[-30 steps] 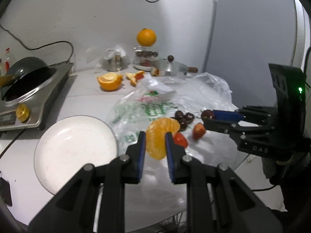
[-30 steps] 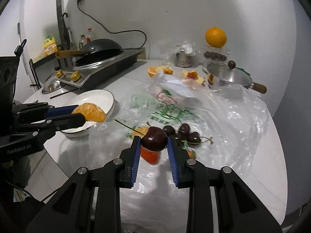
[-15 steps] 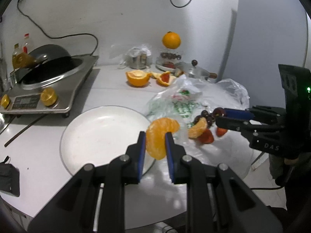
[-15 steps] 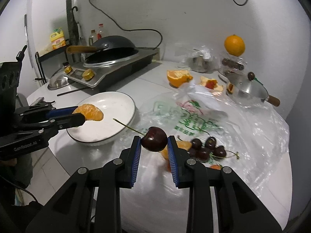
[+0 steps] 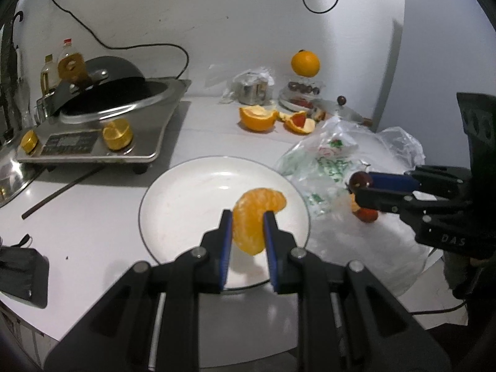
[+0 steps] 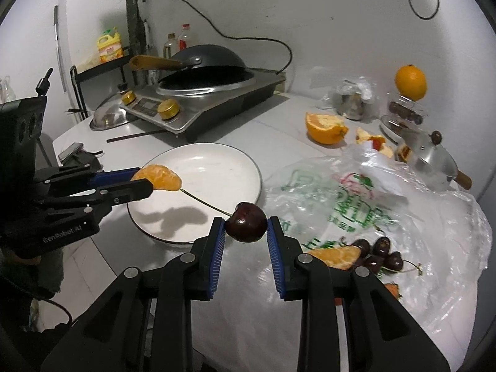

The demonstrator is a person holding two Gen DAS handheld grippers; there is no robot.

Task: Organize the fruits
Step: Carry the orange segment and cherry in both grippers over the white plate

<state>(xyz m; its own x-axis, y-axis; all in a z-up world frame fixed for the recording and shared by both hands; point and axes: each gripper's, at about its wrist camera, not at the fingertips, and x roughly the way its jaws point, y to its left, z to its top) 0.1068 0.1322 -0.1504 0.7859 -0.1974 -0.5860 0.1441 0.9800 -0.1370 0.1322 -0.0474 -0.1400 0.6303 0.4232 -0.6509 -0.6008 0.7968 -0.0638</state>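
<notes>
My left gripper (image 5: 248,232) is shut on a peeled orange segment (image 5: 255,217) and holds it above the near side of the white plate (image 5: 186,192). It also shows in the right wrist view (image 6: 145,183) over the plate's left rim (image 6: 223,155). My right gripper (image 6: 245,232) is shut on a dark cherry (image 6: 246,221) with a long stem, just right of the plate; it shows in the left wrist view (image 5: 361,184). Another orange segment (image 6: 334,255), several cherries (image 6: 381,252) and a strawberry (image 5: 367,215) lie on the plastic bag (image 6: 387,210).
An induction cooker with a wok (image 5: 102,114) stands at the back left. A halved orange peel (image 5: 257,117), a whole orange (image 5: 305,63) on a stand and a lidded pot (image 6: 431,155) are at the back. A black object (image 5: 21,272) lies at the table's near left.
Both grippers moved left with their fruit. The orange segment now hangs over the plate, and the cherry has come to the plate's right edge, away from the fruit on the bag.
</notes>
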